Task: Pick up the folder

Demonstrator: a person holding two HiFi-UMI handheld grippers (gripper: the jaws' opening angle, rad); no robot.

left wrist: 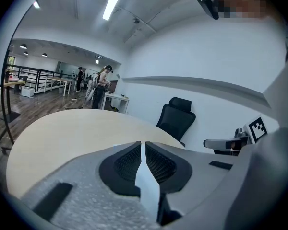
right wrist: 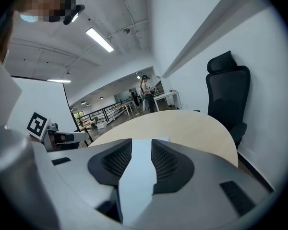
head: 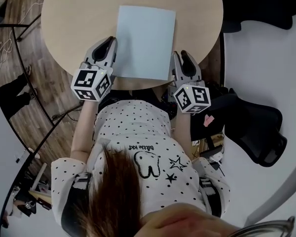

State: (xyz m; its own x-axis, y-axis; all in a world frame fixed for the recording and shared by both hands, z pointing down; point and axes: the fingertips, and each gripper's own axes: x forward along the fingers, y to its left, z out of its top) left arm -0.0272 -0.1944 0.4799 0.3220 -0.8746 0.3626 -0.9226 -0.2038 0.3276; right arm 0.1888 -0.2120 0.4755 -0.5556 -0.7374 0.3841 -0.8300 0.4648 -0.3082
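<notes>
A pale blue folder (head: 145, 41) lies flat on the round wooden table (head: 74, 19), its near edge close to the table's rim. My left gripper (head: 108, 42) is at the folder's near left edge. In the left gripper view it (left wrist: 143, 145) is shut, with a thin strip of the folder (left wrist: 146, 181) pinched between the pads. My right gripper (head: 184, 56) sits at the folder's near right corner. In the right gripper view its (right wrist: 141, 145) jaws stand apart, and the folder (right wrist: 139, 176) shows in the gap between them.
A black office chair (head: 256, 127) stands to the right of the table, also seen as the chair (left wrist: 177, 116) and the chair (right wrist: 225, 90). A dark railing (head: 10, 83) curves over wooden floor at the left. Other people (left wrist: 102, 87) stand far off at desks.
</notes>
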